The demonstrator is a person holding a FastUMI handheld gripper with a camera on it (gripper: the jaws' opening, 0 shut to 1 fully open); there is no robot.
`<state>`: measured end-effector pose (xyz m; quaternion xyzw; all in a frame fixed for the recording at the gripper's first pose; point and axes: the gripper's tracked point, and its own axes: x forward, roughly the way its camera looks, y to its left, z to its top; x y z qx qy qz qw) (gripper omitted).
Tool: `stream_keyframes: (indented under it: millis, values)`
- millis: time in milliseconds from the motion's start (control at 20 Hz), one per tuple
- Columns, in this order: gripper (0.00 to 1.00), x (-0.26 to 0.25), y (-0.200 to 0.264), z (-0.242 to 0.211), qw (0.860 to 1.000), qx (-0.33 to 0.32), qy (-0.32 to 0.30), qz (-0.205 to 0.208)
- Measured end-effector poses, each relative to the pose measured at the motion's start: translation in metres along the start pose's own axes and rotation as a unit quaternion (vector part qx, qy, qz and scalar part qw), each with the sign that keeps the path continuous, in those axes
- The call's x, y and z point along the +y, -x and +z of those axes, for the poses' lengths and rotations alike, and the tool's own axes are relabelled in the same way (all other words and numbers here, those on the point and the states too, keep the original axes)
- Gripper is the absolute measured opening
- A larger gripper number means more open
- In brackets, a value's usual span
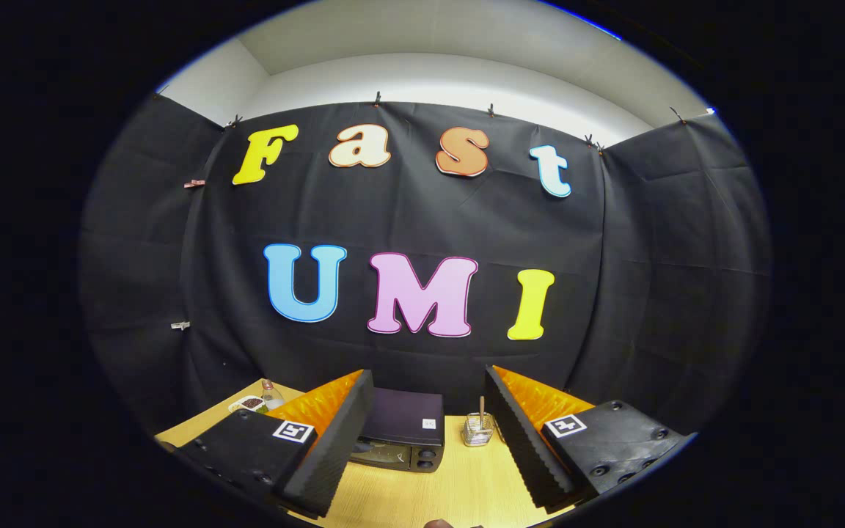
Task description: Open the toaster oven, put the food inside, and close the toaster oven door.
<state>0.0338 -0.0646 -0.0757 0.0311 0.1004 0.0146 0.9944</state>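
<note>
Two fingers of the gripper [430,440] are seen spread wide apart, with nothing held between them, above a light wooden table [459,491]. Beyond them, seen through the gap and partly hidden by the left finger, the toaster oven [404,433] is set on the table. Just right of it a small wire holder [477,431] stands. Further left, past the left finger, a small dish [249,403] and a bottle [271,394] are placed near the table's far edge.

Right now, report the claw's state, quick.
Claw: open, fingers spread wide, holding nothing; the toaster oven sits on the table beyond them.
</note>
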Motion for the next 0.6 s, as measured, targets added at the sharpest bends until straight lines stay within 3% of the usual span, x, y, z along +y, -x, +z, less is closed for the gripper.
stream_keyframes:
  millis: [600]
  values:
    - [0.97, -0.019, -0.009, 0.001, 1.000, -0.006, -0.003, 0.020]
